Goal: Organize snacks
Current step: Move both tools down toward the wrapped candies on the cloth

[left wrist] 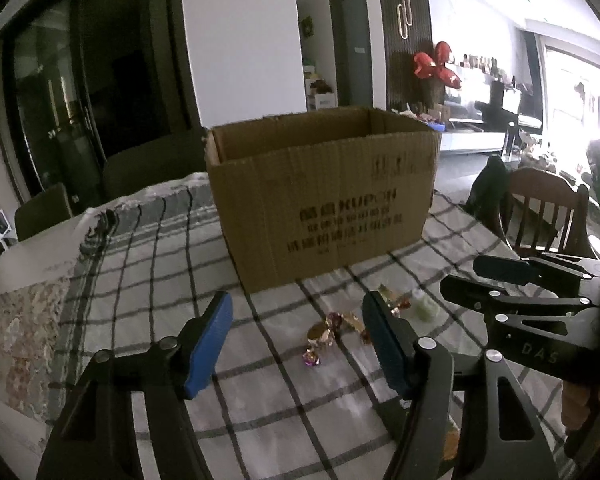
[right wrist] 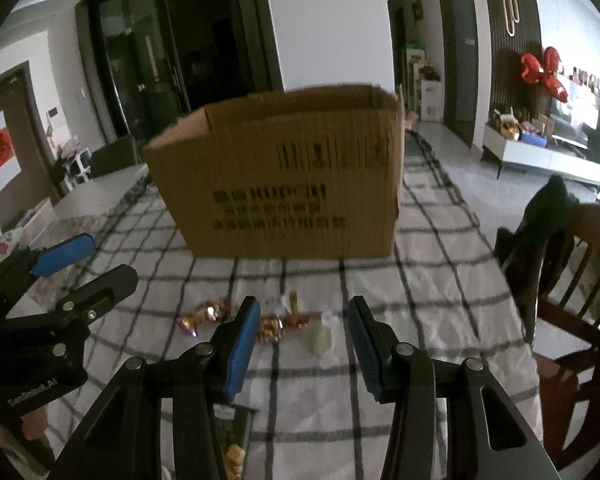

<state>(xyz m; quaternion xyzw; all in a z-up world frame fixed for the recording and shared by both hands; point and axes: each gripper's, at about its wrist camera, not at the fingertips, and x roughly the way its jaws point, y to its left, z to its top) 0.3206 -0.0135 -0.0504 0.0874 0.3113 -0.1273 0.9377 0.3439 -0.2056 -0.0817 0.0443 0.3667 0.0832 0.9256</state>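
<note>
Several gold and purple wrapped candies (left wrist: pixel 320 336) (right wrist: pixel 270 328) lie on the checked tablecloth in front of an open cardboard box (left wrist: pixel 324 200) (right wrist: pixel 284 176). A pale green jelly cup (left wrist: pixel 424 308) (right wrist: pixel 320 340) sits just right of them. My left gripper (left wrist: pixel 296 340) is open above the cloth, and the candies show in the gap between its blue pads, untouched. My right gripper (right wrist: pixel 304 348) is open too, with a candy and the jelly cup in its gap. Each gripper appears in the other's view: the right one (left wrist: pixel 488 282) and the left one (right wrist: pixel 84 270).
A dark snack packet (right wrist: pixel 230 440) lies on the cloth under my right gripper. A wooden chair (left wrist: pixel 548 208) (right wrist: pixel 572 280) with a green cloth draped on it stands at the table's right edge. The tablecloth (left wrist: pixel 140 264) bunches up at the far left.
</note>
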